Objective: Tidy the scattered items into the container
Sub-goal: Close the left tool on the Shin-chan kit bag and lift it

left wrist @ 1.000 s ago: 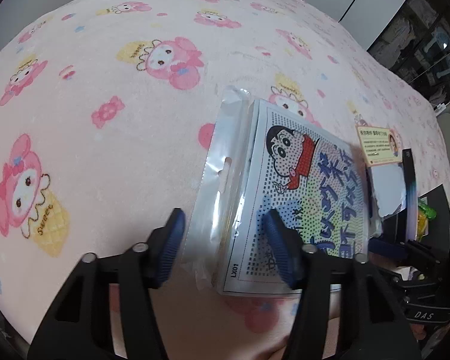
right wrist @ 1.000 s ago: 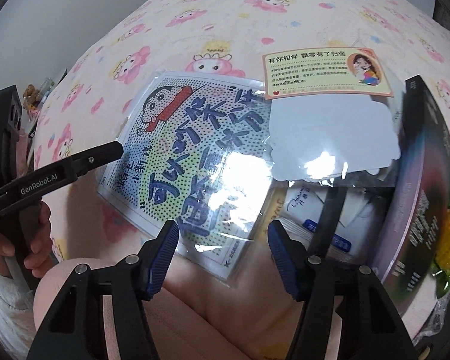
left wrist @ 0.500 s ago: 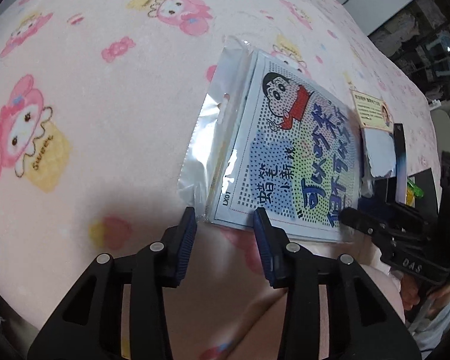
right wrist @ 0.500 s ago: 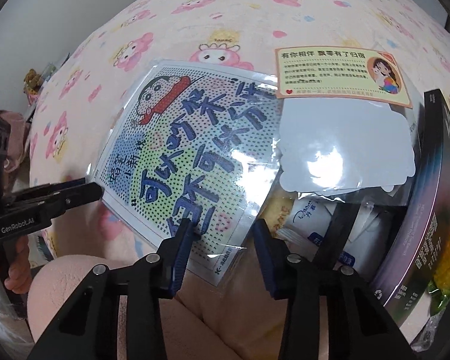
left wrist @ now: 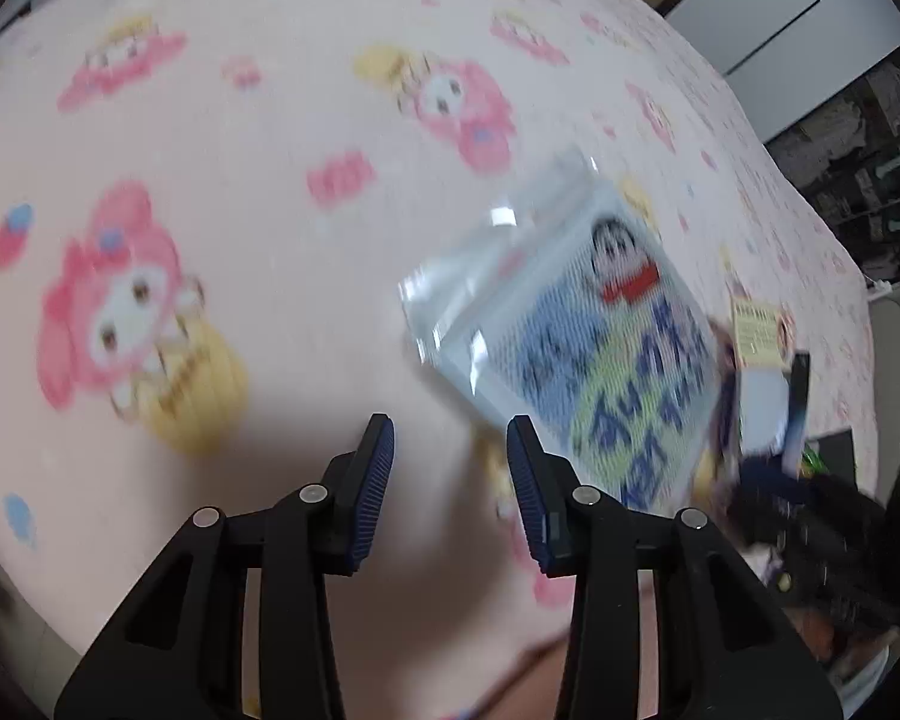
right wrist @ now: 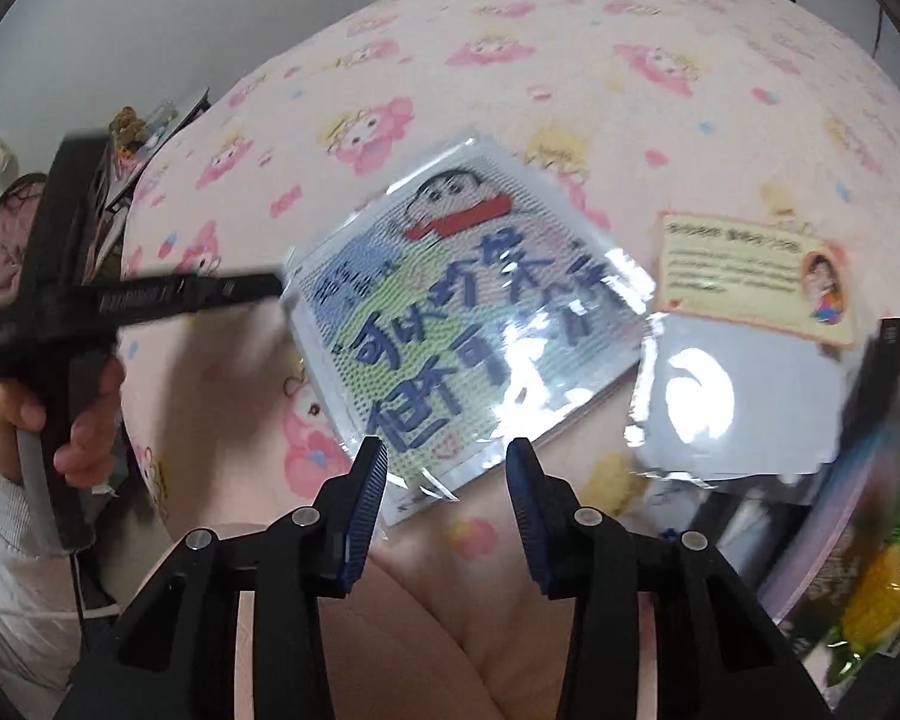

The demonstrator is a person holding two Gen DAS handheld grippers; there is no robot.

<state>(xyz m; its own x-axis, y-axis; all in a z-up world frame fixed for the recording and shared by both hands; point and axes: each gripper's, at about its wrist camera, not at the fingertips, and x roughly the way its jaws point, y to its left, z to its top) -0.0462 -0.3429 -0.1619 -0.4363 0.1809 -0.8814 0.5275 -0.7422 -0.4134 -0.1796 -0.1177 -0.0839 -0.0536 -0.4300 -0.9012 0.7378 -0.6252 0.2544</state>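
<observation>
A clear-bagged cartoon dot-art kit (right wrist: pixel 468 330) lies on the pink printed blanket (right wrist: pixel 570 60). It also shows, blurred, in the left wrist view (left wrist: pixel 594 354). My right gripper (right wrist: pixel 444 480) is open, its fingers at the kit's near edge with nothing between them. My left gripper (left wrist: pixel 447 462) is open and empty, just left of the kit's near corner. In the right wrist view the left gripper (right wrist: pixel 150 294) reaches to the kit's left edge. A clear packet with a yellow card (right wrist: pixel 750 282) leans at the black container (right wrist: pixel 870 420) on the right.
A corn-printed packet (right wrist: pixel 882 588) sits at the container's far right. A wall (right wrist: pixel 150 12) and clutter bound the bed on the left. White cabinets (left wrist: pixel 798 12) and shelves stand beyond the bed. The blanket is bare to the left.
The left gripper has pulled back off the kit and swung left. The kit has turned and shifted away from the container. Both grippers' jaws are narrower than a second ago.
</observation>
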